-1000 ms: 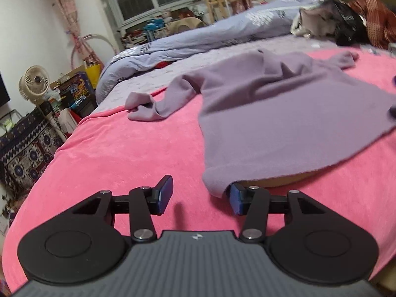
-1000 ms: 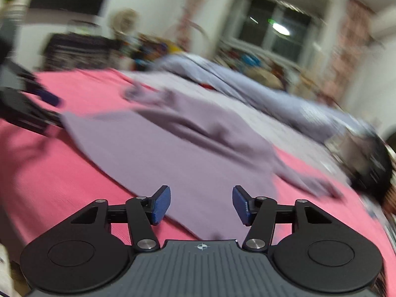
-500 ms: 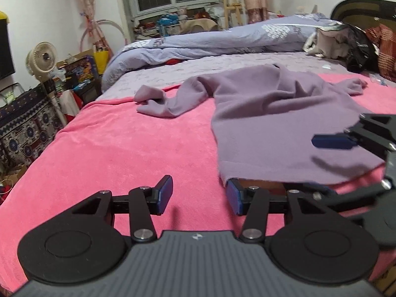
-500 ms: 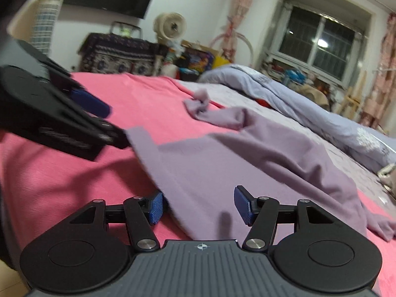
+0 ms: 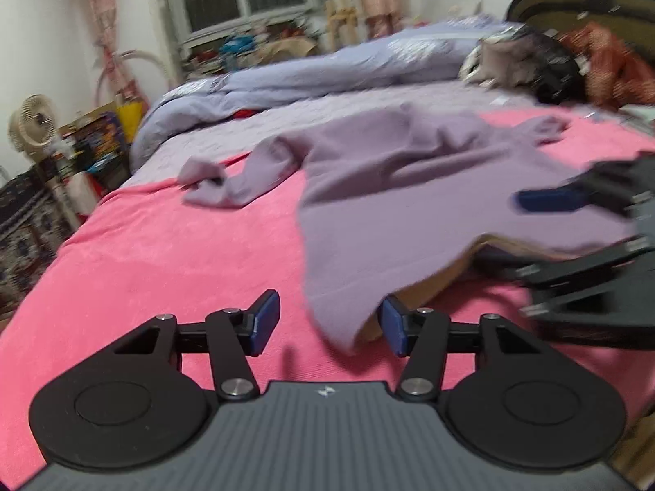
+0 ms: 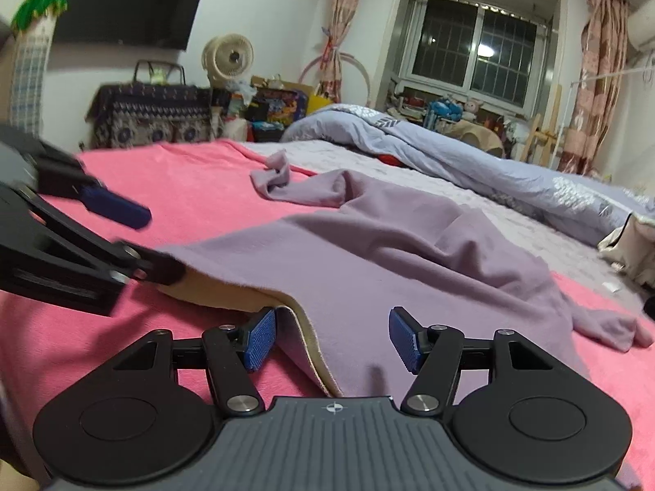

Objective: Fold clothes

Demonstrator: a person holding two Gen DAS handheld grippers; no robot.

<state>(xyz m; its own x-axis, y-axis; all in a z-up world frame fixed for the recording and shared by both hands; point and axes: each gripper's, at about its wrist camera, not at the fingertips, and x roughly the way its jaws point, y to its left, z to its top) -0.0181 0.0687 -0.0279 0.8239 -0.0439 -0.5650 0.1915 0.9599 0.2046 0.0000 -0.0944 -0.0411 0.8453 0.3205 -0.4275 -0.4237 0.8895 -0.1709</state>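
Since the earlier frame we have brought the right gripper (image 6: 331, 339) lower and in toward the near hem of the purple top (image 5: 409, 204); the left gripper (image 5: 327, 321) has barely shifted. Top lies spread on the pink blanket (image 5: 163, 253) of the bed, long axis running away from us, sleeves toward the far side. Hem corner sits at the left gripper's right pad; the right gripper straddles the hem's other stretch, tan lining showing. We judge both hands about equally near. Both grippers roughly half open and opening: cloth lies between each pair of jaws, but neither pair presses on it, so we count nothing held yet. Next move hinges on closing on the hem edge.
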